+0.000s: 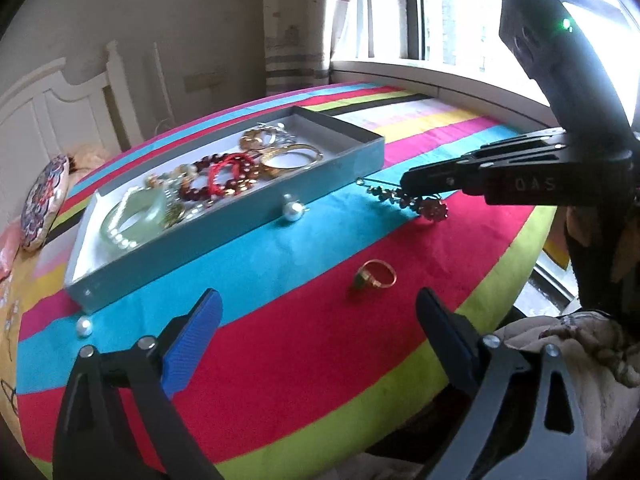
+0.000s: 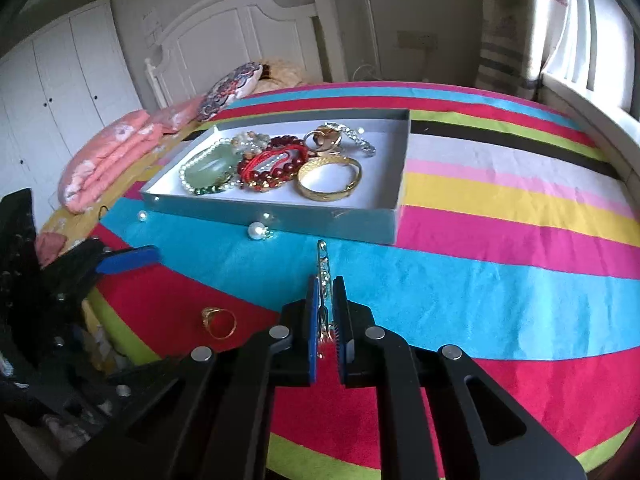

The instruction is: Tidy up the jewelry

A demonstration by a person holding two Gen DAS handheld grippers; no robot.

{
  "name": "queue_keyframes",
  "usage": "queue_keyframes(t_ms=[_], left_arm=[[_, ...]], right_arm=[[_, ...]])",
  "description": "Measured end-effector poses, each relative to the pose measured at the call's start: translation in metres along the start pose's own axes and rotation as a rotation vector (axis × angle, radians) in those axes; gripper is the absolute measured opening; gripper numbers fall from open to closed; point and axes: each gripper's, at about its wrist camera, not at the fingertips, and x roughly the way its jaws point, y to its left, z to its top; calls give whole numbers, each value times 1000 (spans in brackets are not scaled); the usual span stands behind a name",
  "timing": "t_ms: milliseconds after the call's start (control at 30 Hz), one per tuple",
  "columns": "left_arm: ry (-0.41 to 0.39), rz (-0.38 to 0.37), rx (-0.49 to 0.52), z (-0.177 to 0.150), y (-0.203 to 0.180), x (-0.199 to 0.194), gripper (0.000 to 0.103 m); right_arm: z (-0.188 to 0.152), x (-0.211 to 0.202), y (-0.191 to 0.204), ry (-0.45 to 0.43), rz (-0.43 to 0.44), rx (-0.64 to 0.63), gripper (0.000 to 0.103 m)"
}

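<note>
Nearest me, my left gripper (image 1: 320,320) stands wide open, nothing between its blue pads, over the striped bedspread (image 1: 280,360). Just beyond it lies a gold ring with a green stone (image 1: 374,275) on the red stripe. My right gripper (image 2: 325,308) is closed on a long gold floral hairpin (image 2: 323,264), its tip pointing toward the tray. Two loose pearls (image 1: 291,212) rest beside the shallow grey box (image 2: 280,212), which holds bracelets and bangles.
</note>
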Motion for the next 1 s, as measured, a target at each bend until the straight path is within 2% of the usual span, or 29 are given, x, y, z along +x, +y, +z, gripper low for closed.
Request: queue_keyframes(t_ms=[33,67,100,133,167,200,267,300,333,367,500,533,633,767,833,900,933,967,1000], left_arm=[[3,-3,2,1,-1,3,91],[7,-7,1,2,-2,7,90],[7,-22,-9,4,-2,9,88],[12,-38,-17,6,-2,12,83],[15,-58,-24,8,-2,14,76],[13,-78,-30,10,-2,16,73],[5,-85,-16,12,-4,17,52],[1,-95,-6,12,-6,16,45],[-2,-103,4,12,-7,15,31],[-6,-106,15,11,-9,14,22],[-23,-103,19,5,-8,9,20],[-33,-99,15,3,-5,5,8],[-44,-83,-17,1,7,-3,5],[-52,-73,-68,-2,24,-10,5],[-45,-82,-95,-4,30,-10,6],[-45,-117,-135,-5,35,-11,24],[-47,-128,-143,-5,34,-11,54],[-59,-128,-148,-6,34,-13,72],[-78,-127,-139,-8,31,-16,72]], right_arm=[[0,0,0,4,6,1,13],[-1,1,-2,9,13,5,26],[-2,1,-3,11,17,10,49],[-3,0,-3,2,22,15,57],[-4,-2,-4,-7,30,15,60],[-4,-3,-4,-11,35,13,60],[-4,-6,-3,-20,31,8,60],[-4,-6,-3,-20,34,8,60],[-4,-6,-3,-19,35,5,60],[-4,-5,-3,-15,37,-1,60],[-9,-4,4,0,36,-60,60],[-11,-4,9,5,34,-86,60],[-15,-3,18,21,38,-136,60],[-16,2,24,26,29,-150,59],[-16,6,27,33,4,-166,48],[-18,7,35,27,-59,-228,25],[-19,7,36,29,-59,-236,22],[-19,6,36,30,-59,-237,22],[-20,6,37,27,-71,-241,21]])
